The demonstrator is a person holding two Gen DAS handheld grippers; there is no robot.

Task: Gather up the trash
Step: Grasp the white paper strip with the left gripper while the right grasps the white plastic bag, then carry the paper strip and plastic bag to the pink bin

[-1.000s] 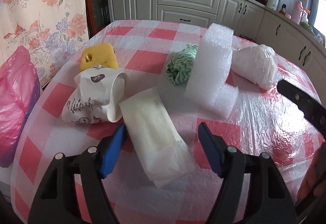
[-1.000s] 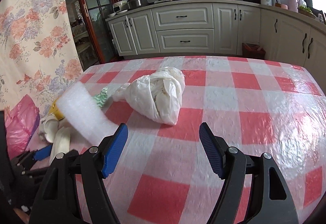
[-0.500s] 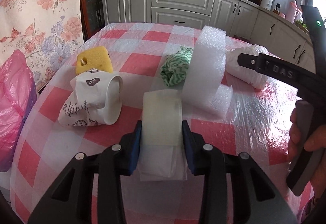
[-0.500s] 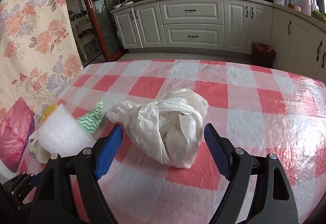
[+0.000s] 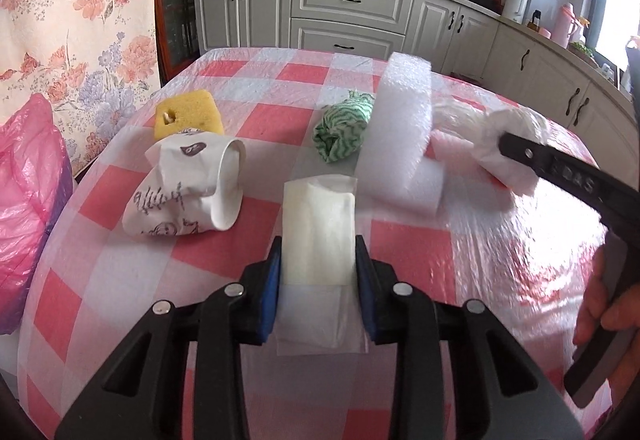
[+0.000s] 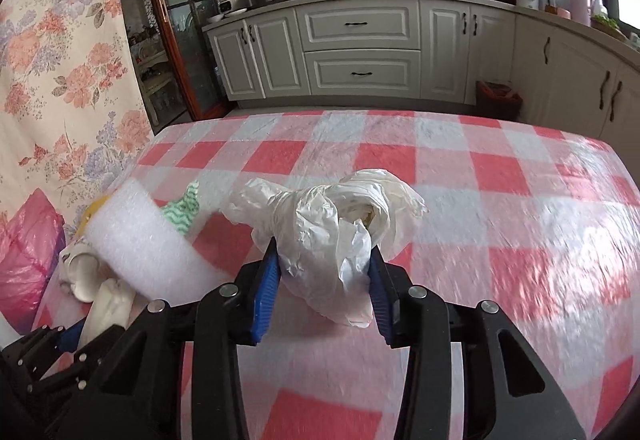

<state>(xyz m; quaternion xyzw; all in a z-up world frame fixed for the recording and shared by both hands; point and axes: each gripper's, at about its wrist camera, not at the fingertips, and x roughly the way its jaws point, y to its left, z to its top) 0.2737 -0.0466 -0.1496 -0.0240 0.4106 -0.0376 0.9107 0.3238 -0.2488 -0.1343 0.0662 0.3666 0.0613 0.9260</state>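
With my left gripper (image 5: 318, 272) just closing on the cream wrapper (image 5: 319, 230) and right gripper (image 6: 322, 276) on the white bag (image 6: 340, 236), the sponge (image 5: 188, 114), cloth (image 5: 344, 130) and cup (image 5: 192, 184) beside the foam strip (image 5: 400, 144) remain uncollected.

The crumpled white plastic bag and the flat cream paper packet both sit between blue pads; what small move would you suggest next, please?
Probably lift both. The left gripper pinches the cream paper packet and the right gripper pinches the white plastic bag, both jaws having just closed.
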